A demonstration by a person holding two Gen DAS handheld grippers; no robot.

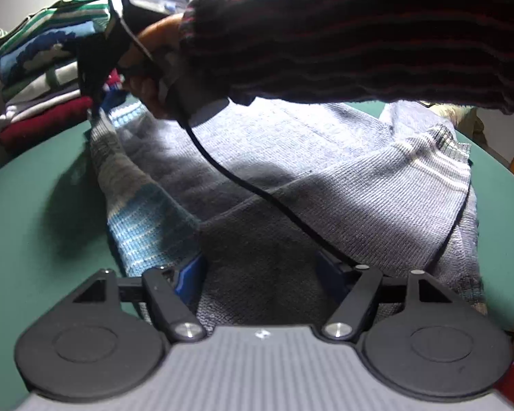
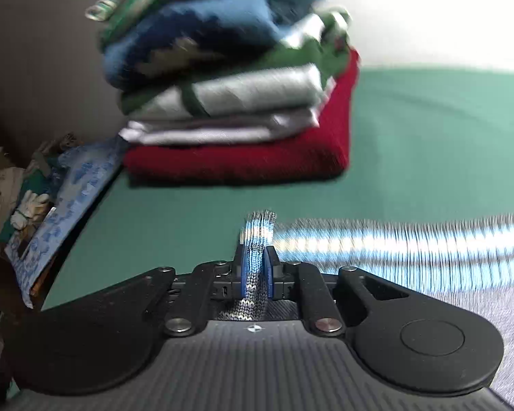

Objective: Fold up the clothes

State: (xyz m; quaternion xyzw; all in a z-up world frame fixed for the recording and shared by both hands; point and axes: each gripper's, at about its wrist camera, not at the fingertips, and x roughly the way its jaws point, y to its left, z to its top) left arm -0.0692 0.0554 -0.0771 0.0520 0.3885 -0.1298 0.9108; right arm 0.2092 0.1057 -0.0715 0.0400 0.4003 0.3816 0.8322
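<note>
At the far left of the left wrist view we see a stack of folded clothes (image 1: 41, 78) on the green bench (image 1: 34, 205), with a dark red piece at the bottom and blue, grey and green-striped ones above it. Just beside the stack, the right tool (image 1: 94, 104) comes down from above, held by a hand (image 1: 154, 68) in a dark striped sleeve (image 1: 342, 34), and a black cable (image 1: 243, 185) runs from it across the view. In its own camera the right tool (image 2: 256, 270) has its blue pads closed tight on the blue-and-white striped hem of the grey knitted sweater (image 2: 394, 250), the pinched bit of knit standing up between them, while the folded stack (image 2: 229, 102) sits close ahead on the bench (image 2: 428, 137). That view is blurred. To its left, off the bench edge, lies a blue printed cloth (image 2: 72, 198) among some clutter we cannot make out.

The sweater (image 1: 308, 178) lies spread across the middle of the bench, with its striped hem running along its left edge up to the right tool. The left tool (image 1: 260, 274) is over the near part of the sweater, its fingers set wide apart; knit lies between them, but we cannot tell whether the pads touch it
</note>
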